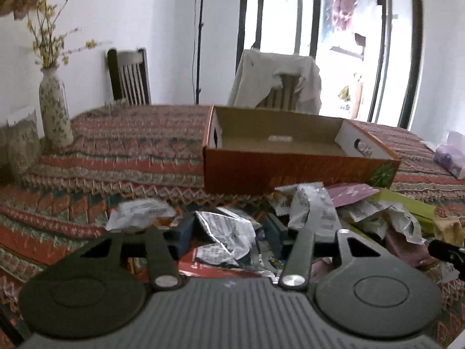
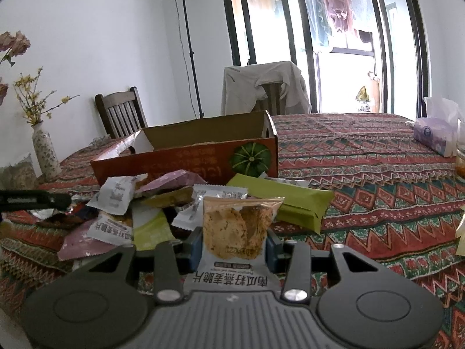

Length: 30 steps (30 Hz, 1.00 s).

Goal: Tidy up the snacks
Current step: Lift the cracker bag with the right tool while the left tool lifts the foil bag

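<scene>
Orange cardboard box [image 2: 186,157] sits just beyond both your loaded claws.
Your right gripper [image 2: 232,245] clamps an upright cracker packet [image 2: 237,226]; your left gripper [image 1: 229,234] pinches a crumpled silver wrapper [image 1: 229,232].

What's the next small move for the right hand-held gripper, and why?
Probably carry the cracker packet forward over the orange box and release. The right hand-held gripper is shut on it, and the box behind the snack pile sits open.
</scene>
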Available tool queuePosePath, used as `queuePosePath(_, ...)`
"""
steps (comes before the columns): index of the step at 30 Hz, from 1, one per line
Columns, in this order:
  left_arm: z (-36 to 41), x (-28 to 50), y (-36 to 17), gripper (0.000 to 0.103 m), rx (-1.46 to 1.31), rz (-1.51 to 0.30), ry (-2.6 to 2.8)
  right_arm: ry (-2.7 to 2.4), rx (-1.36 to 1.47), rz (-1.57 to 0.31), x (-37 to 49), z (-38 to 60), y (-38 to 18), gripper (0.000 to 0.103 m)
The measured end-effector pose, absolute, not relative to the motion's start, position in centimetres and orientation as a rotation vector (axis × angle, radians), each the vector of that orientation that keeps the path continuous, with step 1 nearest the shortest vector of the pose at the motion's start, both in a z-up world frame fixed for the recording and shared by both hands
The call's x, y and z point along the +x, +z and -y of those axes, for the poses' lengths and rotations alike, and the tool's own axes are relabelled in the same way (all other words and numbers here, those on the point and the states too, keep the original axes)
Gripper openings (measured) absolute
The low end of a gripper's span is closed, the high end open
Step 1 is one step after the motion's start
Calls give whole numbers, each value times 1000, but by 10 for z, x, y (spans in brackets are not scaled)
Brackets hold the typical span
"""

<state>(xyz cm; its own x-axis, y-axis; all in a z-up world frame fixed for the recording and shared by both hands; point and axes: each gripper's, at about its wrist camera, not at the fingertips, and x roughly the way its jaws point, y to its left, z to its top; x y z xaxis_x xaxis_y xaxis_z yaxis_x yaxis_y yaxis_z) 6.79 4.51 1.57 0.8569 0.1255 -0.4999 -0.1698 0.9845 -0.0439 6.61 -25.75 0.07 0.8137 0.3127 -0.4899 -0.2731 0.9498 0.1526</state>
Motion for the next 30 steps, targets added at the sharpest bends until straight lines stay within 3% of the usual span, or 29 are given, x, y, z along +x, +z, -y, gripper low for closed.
queuePosePath(2, -45, 67, 16, 45, -81, -518, 136, 314, 73, -534, 66, 257, 1, 41)
queuePosePath(6, -49, 67, 13, 46, -113, -578, 133, 310, 71, -534, 65, 257, 2, 42)
queuePosePath(8, -55, 68, 9, 54, -150, -622, 143, 306, 72, -535, 66, 258, 1, 42)
queuePosePath(10, -62, 69, 7, 67, -193, -640, 153, 304, 72, -537, 67, 258, 1, 42)
queuePosePath(12, -66, 74, 7, 72, -215, -654, 167, 305, 71, -539, 67, 258, 1, 42)
queuePosePath(17, -74, 101, -1, 72, -307, -748, 176, 304, 71, -542, 70, 257, 0, 42)
queuePosePath(19, -81, 108, -6, 63, -382, -768, 168, 301, 73, -541, 70, 259, 0, 42)
queuePosePath(30, -82, 86, 5, 57, -339, -646, 136, 320, 73, -506, 81, 258, 5, 42)
